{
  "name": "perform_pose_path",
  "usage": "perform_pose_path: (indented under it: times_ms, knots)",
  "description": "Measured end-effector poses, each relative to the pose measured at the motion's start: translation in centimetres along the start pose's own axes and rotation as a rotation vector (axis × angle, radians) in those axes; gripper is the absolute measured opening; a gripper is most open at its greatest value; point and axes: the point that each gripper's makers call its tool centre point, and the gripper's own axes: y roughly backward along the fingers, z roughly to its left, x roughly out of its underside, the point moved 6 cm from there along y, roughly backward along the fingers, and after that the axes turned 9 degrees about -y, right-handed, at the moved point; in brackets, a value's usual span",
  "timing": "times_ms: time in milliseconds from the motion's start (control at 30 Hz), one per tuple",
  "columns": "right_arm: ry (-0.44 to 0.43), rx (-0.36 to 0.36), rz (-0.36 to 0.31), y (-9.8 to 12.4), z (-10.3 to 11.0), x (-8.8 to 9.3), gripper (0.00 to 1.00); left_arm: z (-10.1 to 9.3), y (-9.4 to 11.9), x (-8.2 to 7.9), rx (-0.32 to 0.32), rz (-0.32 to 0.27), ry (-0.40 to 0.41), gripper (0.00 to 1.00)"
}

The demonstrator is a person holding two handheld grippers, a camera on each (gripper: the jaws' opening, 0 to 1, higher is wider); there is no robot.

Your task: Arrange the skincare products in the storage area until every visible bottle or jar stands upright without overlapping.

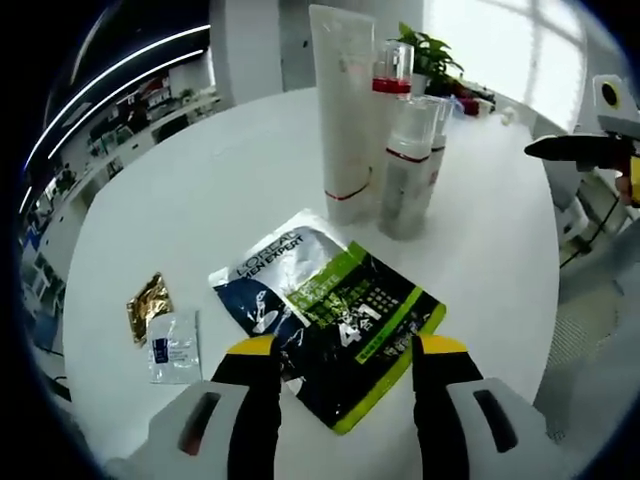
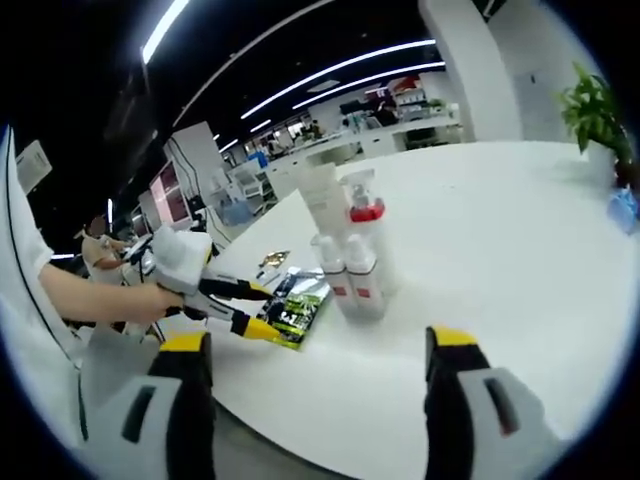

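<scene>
Left gripper view
Nearest thing: the left gripper (image 1: 343,350), jaws spread apart and holding nothing, hovering at the near edge of the flat sachet pack (image 1: 330,320).
Sachet pack: dark and green, lying flat on the white round table (image 1: 190,190), not overlapping any bottle.
Small sachets: a gold sachet (image 1: 148,303) and a clear sample sachet (image 1: 173,346) lie just beside each other, left of the pack.
Bottles: the tall white tube (image 1: 342,110) stands upright, with a clear pump bottle (image 1: 407,165) in front and a red-collared bottle (image 1: 392,85) behind, clustered tightly.
Background: a potted plant (image 1: 430,55) beyond the bottles.
Other tool: the right gripper (image 1: 580,148) enters at the right edge.

Right gripper view
Nearest thing: the right gripper (image 2: 315,350), jaws wide apart, empty, well back from the products.
Bottles: the same upright group, two pump bottles (image 2: 350,275) in front, the red-collared bottle (image 2: 364,215) and white tube (image 2: 320,200) behind.
Left tool: the left gripper (image 2: 255,308), held in a person's hand (image 2: 150,300), straddles the sachet pack (image 2: 296,308).

Progress
Done: every visible bottle appears upright, none stacked.
Left: probably only the flat pack and sachets to tidy; the tight cluster might want spacing.
</scene>
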Motion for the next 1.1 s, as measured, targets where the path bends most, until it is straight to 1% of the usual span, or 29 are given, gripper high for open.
perform_pose_path:
  times_ms: [333, 433, 533, 800, 1100]
  knots:
    - [0.024, -0.002, -0.005, 0.4, 0.3, -0.1, 0.91, -0.5, 1.9, 0.3, 0.014, -0.01, 0.008, 0.59]
    - [0.033, 0.001, -0.005, 0.7, 0.4, 0.0, 0.93, -1.0, 2.7, 0.5, 0.041, -0.013, -0.005, 0.63]
    - [0.038, 0.003, -0.004, 1.0, 0.5, 0.2, 0.94, -1.0, 3.2, 0.8, 0.047, -0.015, -0.008, 0.65]
    - [0.045, 0.009, -0.006, 1.8, 0.5, 0.5, 0.95, -1.2, 5.9, 1.5, 0.042, -0.039, 0.031, 0.73]
    - [0.063, -0.004, -0.01, 2.1, 0.9, 0.4, 0.95, -1.4, 9.0, 2.3, 0.026, -0.062, 0.086, 0.79]
